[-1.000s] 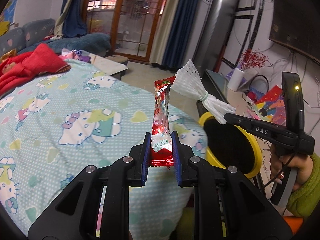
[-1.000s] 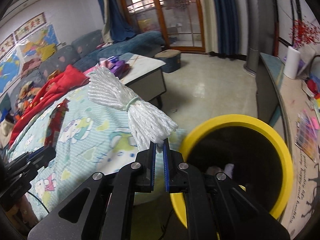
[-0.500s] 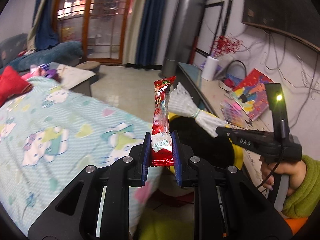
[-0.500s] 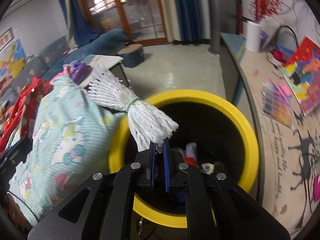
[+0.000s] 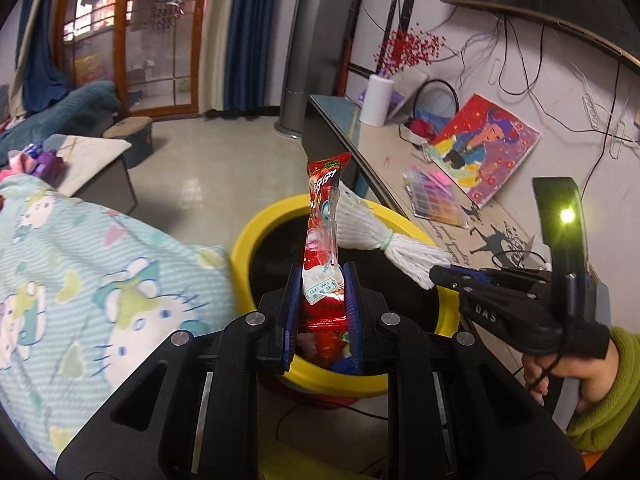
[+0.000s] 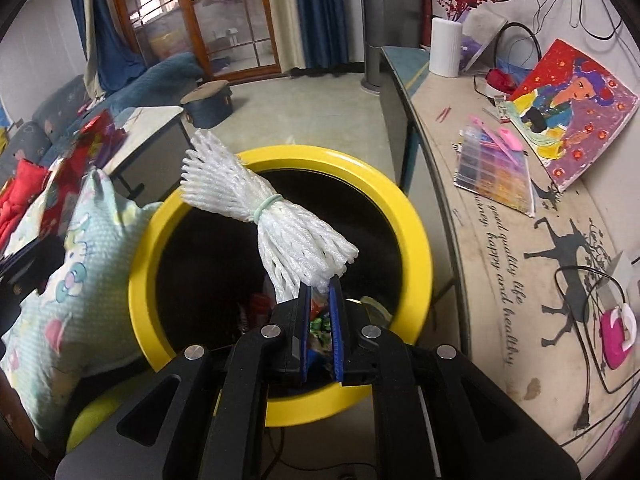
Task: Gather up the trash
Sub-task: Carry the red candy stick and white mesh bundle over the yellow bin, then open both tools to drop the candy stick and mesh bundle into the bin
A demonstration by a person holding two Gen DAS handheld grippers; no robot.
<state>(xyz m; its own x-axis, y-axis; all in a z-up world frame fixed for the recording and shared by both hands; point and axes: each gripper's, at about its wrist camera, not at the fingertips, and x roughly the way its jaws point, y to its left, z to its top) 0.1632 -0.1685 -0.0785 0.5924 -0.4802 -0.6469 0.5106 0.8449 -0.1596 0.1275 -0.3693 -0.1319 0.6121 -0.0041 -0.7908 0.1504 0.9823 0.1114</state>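
Red wrapper (image 5: 323, 240) and foam net (image 6: 276, 224) pinched in jaws over yellow bin (image 6: 412, 216).

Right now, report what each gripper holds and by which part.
The left gripper pinches the red snack wrapper near its lower end. The right gripper grips the banded white foam net by its lower fringe, over the yellow bin.

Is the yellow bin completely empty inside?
No, the right wrist view shows colourful wrappers already lying at the bottom of the round yellow-rimmed bin.
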